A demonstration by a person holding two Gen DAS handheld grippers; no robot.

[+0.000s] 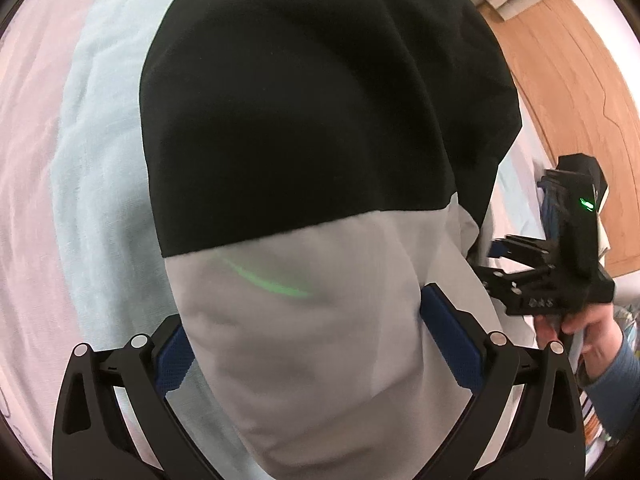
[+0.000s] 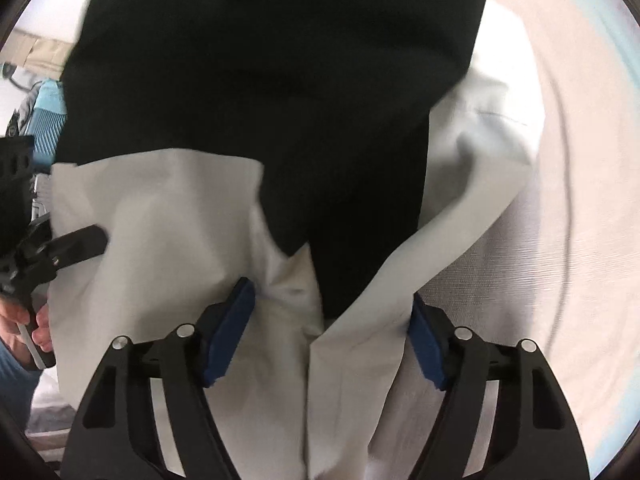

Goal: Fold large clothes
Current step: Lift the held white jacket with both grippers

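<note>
Grey cloth of the garment is filling the left gripper, whether clamped I cannot tell; black half at 12 o'clock on the bed. Right gripper is standing released, astride the grey edge. Advice: clench both before lifting, keep hem taut.

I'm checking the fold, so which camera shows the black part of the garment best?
The left wrist view: the black part fills the upper frame, its straight seam with the white fabric sharp. The right wrist view shows it darker, blurred, cut off at the top.
</note>
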